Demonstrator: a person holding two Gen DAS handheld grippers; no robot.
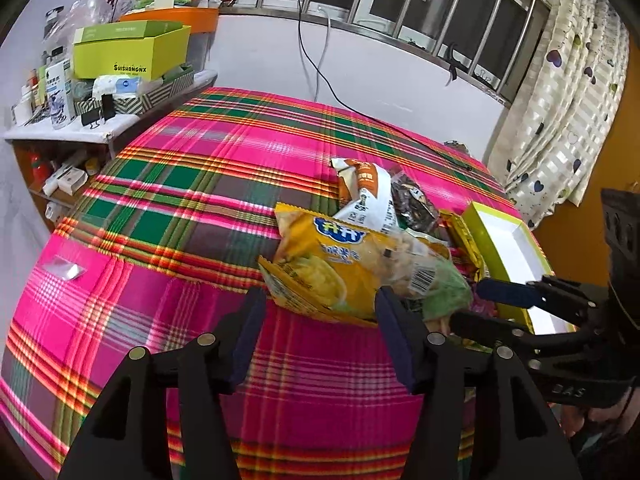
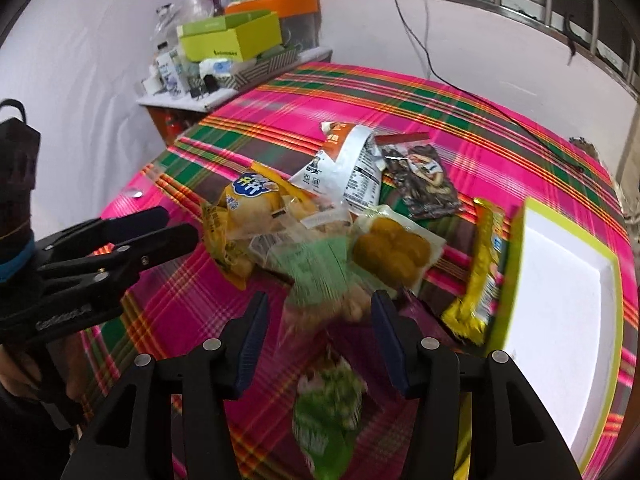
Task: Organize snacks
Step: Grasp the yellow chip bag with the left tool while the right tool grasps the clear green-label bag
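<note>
Over the snack pile, my right gripper [image 2: 318,332] and left gripper [image 1: 320,332] hang apart; the green bag [image 2: 320,268] could slip away.

Snack packets [image 2: 256,216] piled mid-table [image 2: 500,136], tray [image 2: 568,280] just right of them, shelf [image 1: 72,130] off behind-left; a blurry packet [image 2: 328,412] nearest, I think.

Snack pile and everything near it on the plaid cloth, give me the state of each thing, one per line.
Left gripper: fingers open, nothing held.
Right gripper: fingers open over a blurred green packet.
Yellow chip bag: lying crumpled on the pile.
White and orange bag: lying crumpled, twisted at the top.
Dark snack packet: flat on the cloth.
Green-edged tray: open, white inside, nothing visible in it.
Green box on shelf: lid raised.
</note>
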